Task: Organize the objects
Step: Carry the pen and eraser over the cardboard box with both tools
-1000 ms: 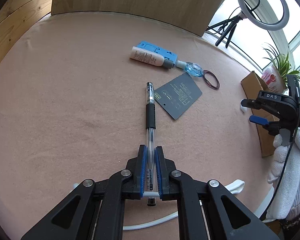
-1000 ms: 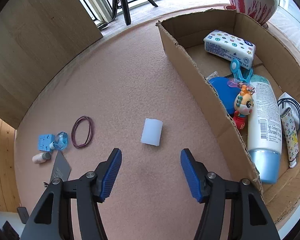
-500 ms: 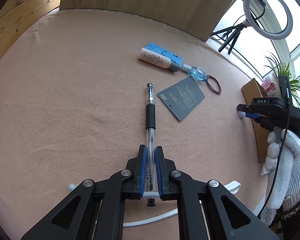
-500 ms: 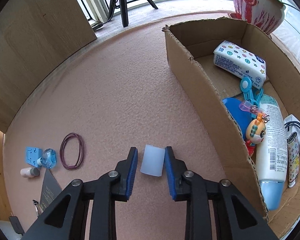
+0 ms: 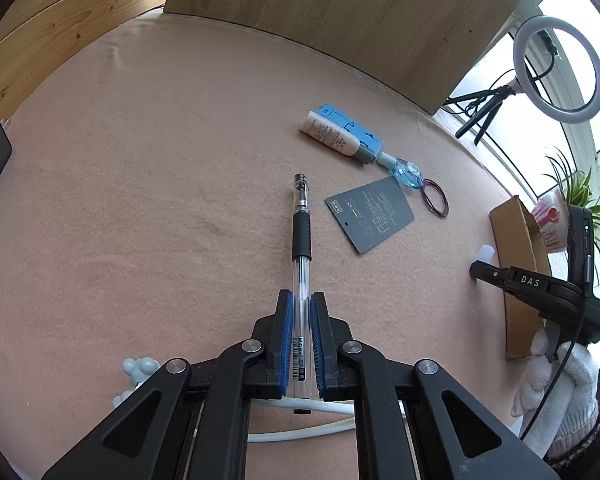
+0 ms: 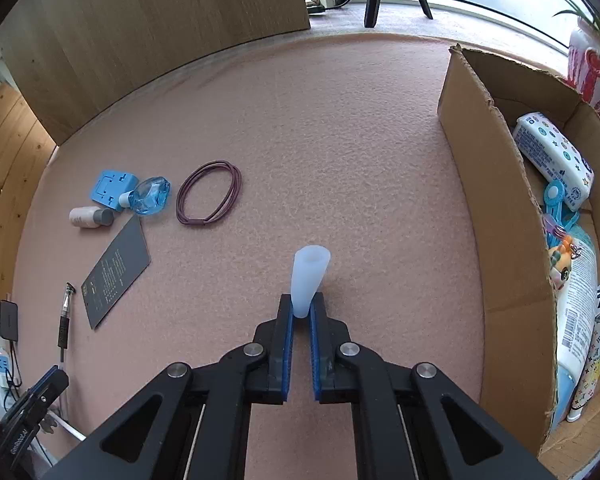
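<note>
My left gripper [image 5: 300, 300] is shut on the clear rear barrel of a black-grip gel pen [image 5: 301, 216], which points away over the pink felt. My right gripper [image 6: 300, 304] is closing its jaws on a soft translucent white tube [image 6: 310, 272]; the pads squeeze its near end flat while the far end stays round. In the left wrist view the right gripper [image 5: 478, 270] sits at the cardboard box's [image 5: 516, 240] near wall, held by a white-gloved hand. The box [image 6: 496, 216] stands to the right and holds several items.
On the felt lie purple hair ties [image 6: 209, 198], a dark card [image 6: 116, 272], a blue plastic clip [image 6: 110, 188], a small cream tube [image 6: 86, 216] and a blue faceted bottle [image 6: 150, 196]. A wooden board [image 5: 340, 20] closes the back. A white cable [image 5: 300, 432] lies under my left gripper.
The right gripper came down over the white tube and its jaws went from wide open to pinching it. The left gripper kept its hold on the pen and rolled slightly.
</note>
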Action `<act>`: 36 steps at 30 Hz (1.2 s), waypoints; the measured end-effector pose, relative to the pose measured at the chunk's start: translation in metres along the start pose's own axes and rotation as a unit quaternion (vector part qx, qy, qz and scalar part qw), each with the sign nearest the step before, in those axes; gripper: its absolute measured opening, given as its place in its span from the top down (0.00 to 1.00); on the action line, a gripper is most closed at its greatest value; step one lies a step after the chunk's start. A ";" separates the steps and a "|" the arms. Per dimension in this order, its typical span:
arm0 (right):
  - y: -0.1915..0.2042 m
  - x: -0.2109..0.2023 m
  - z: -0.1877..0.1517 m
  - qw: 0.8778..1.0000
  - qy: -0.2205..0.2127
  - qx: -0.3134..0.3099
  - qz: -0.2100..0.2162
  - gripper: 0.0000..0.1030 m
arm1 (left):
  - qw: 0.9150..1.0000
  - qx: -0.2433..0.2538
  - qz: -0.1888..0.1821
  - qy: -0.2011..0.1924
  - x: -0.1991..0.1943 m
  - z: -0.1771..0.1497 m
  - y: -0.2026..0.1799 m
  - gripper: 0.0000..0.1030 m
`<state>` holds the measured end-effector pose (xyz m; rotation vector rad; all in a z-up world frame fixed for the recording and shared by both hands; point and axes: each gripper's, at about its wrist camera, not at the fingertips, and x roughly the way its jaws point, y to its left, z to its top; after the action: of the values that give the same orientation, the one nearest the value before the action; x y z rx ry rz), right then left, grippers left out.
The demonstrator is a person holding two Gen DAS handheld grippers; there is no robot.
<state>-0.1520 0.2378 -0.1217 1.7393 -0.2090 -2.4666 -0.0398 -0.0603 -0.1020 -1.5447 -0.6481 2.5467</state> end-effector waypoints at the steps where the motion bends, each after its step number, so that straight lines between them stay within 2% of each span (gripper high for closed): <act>1: 0.000 0.000 0.001 1.000 0.000 -0.004 0.003 0.93 | 1.000 -0.001 0.001 -0.004 -0.003 0.001 -0.002 0.91; 7: 0.003 -0.003 0.000 0.999 0.011 -0.024 0.035 0.95 | 1.000 0.018 -0.012 -0.018 -0.008 0.009 -0.031 0.91; 11: 0.018 -0.014 -0.013 0.995 0.026 -0.064 0.068 0.95 | 0.999 0.036 -0.021 -0.002 0.009 0.012 -0.055 0.91; 15: 0.030 -0.022 -0.023 0.991 0.027 -0.110 0.066 0.95 | 0.998 0.061 -0.022 0.019 0.030 0.014 -0.075 0.91; 19: 0.032 -0.020 -0.029 0.989 0.038 -0.123 0.069 0.95 | 0.997 0.072 -0.018 0.027 0.044 0.015 -0.087 0.91; 21: 0.032 -0.019 -0.031 0.989 0.039 -0.124 0.071 0.95 | 0.997 0.075 -0.011 0.029 0.047 0.016 -0.091 0.83; 23: 0.032 -0.017 -0.032 0.988 0.044 -0.129 0.071 0.90 | 0.996 0.079 -0.004 0.029 0.047 0.017 -0.092 0.58; 24: 0.032 -0.018 -0.032 0.988 0.043 -0.129 0.070 0.90 | 0.996 0.084 -0.001 0.027 0.048 0.018 -0.094 0.55; 29: 0.026 -0.024 -0.030 0.990 0.030 -0.120 0.068 0.74 | 0.995 0.095 0.013 0.036 0.059 0.020 -0.100 0.55; 31: 0.023 -0.022 -0.027 0.991 0.032 -0.107 0.070 0.74 | 0.994 0.099 0.017 0.043 0.063 0.018 -0.102 0.56; 36: 0.029 -0.014 -0.022 0.990 0.041 -0.114 0.069 0.74 | 0.992 0.115 0.023 0.047 0.070 0.012 -0.111 0.71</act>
<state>-0.1262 0.2106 -0.1105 1.6664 -0.0354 -2.2191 -0.0994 0.0569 -0.1098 -1.6029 -0.2975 2.4601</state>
